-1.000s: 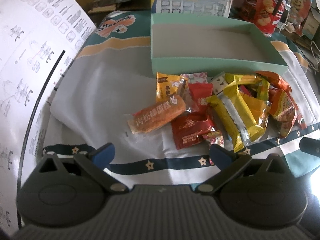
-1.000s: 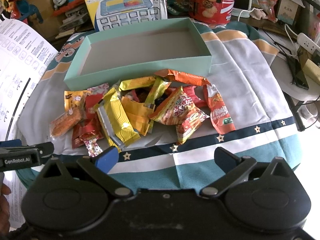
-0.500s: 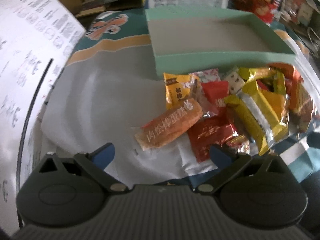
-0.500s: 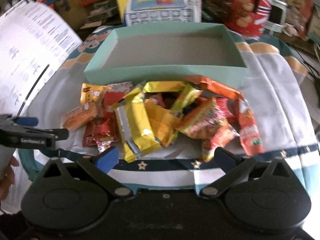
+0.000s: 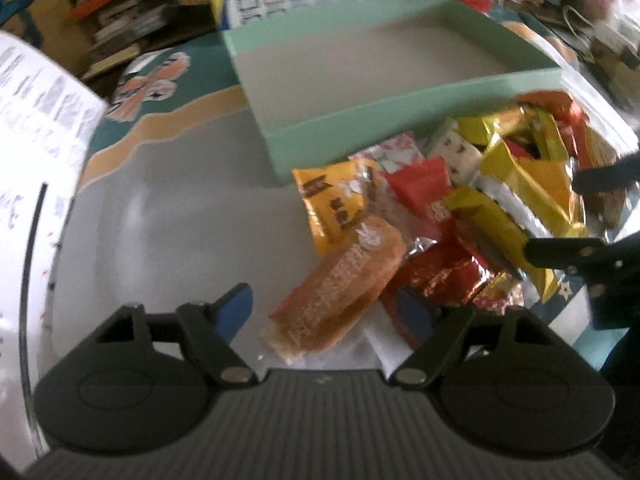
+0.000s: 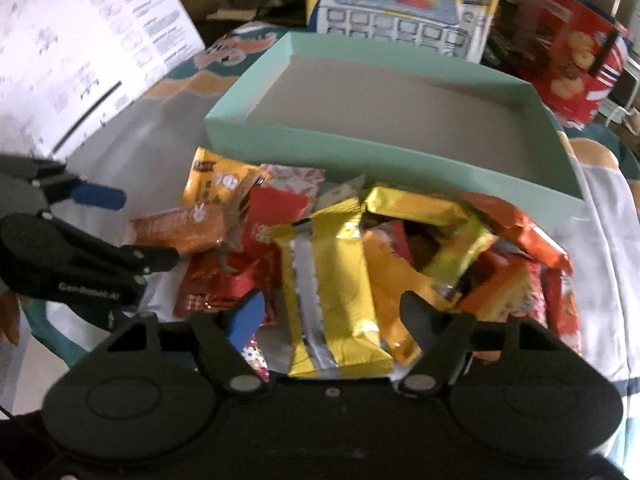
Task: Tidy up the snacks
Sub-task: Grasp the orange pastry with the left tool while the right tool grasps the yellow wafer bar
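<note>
A pile of wrapped snacks [image 5: 472, 208] lies on the cloth in front of an empty mint-green box [image 5: 384, 76]. My left gripper [image 5: 324, 312] is open, its fingers either side of the near end of a long orange snack bar [image 5: 344, 288]. My right gripper [image 6: 332, 312] is open, its fingers straddling a yellow and silver packet [image 6: 332, 292] at the front of the pile [image 6: 400, 248]. The box [image 6: 396, 100] stands just behind the pile. Each gripper shows in the other's view, the right one [image 5: 584, 256] and the left one [image 6: 100, 208].
A white instruction sheet [image 5: 36, 152] stands at the left. A toy box [image 6: 404, 4] and a red biscuit tin [image 6: 576, 64] stand behind the green box. The patterned cloth [image 5: 168, 216] is bare left of the pile.
Both grippers have moved forward and down onto the pile. The left fingers now flank the orange bar and the right fingers flank the yellow packet. The snacks have not moved.
</note>
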### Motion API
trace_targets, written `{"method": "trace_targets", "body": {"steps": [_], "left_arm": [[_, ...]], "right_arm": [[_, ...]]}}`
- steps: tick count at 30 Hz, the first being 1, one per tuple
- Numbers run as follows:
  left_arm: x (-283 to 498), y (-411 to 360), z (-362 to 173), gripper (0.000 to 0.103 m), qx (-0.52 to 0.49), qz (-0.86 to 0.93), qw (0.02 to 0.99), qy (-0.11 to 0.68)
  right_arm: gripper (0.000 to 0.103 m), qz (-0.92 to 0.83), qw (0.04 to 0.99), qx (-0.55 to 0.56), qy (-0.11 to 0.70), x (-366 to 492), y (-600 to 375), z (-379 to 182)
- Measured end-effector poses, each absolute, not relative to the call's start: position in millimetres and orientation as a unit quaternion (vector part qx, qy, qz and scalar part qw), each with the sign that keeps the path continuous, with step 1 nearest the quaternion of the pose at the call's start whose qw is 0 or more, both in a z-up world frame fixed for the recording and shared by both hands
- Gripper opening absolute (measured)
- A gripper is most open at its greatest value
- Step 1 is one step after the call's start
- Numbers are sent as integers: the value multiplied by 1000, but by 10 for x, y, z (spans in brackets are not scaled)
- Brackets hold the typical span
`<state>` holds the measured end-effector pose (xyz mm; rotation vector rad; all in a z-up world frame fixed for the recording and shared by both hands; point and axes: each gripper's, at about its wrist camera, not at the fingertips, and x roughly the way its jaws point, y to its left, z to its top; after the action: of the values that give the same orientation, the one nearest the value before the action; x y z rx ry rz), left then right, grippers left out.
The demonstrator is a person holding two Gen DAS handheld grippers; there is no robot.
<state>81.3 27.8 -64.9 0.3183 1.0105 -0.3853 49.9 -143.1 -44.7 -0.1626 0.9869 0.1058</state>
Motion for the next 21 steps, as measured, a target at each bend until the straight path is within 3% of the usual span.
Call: {"method": "trace_targets", "body": {"steps": [2, 3, 7, 8, 10, 18, 21], "left_arm": [[845, 247, -733, 74, 158, -189, 838, 487], [845, 240, -756, 59, 159, -188, 838, 487], [820, 277, -773, 45, 148, -180, 841, 488], [816, 309, -769, 44, 136, -179, 841, 493], [801, 377, -756, 43, 115, -176, 841, 499], [882, 401, -832, 47, 102, -161, 836, 515], [870, 353, -826, 40, 99, -159, 839, 510]], "right_arm": [[75, 48, 872, -94, 477, 532, -1364, -520], [75, 45, 871, -103, 478, 534, -1345, -540], [75, 38, 868, -129, 478, 543, -1278, -638], [73, 37, 869, -136, 475, 547, -1259, -662], [51, 41, 870, -154, 466, 536, -1222, -705], [48, 49, 875, -136, 463, 586, -1270, -674], [48, 54, 876, -113, 466, 592, -1342, -636]]}}
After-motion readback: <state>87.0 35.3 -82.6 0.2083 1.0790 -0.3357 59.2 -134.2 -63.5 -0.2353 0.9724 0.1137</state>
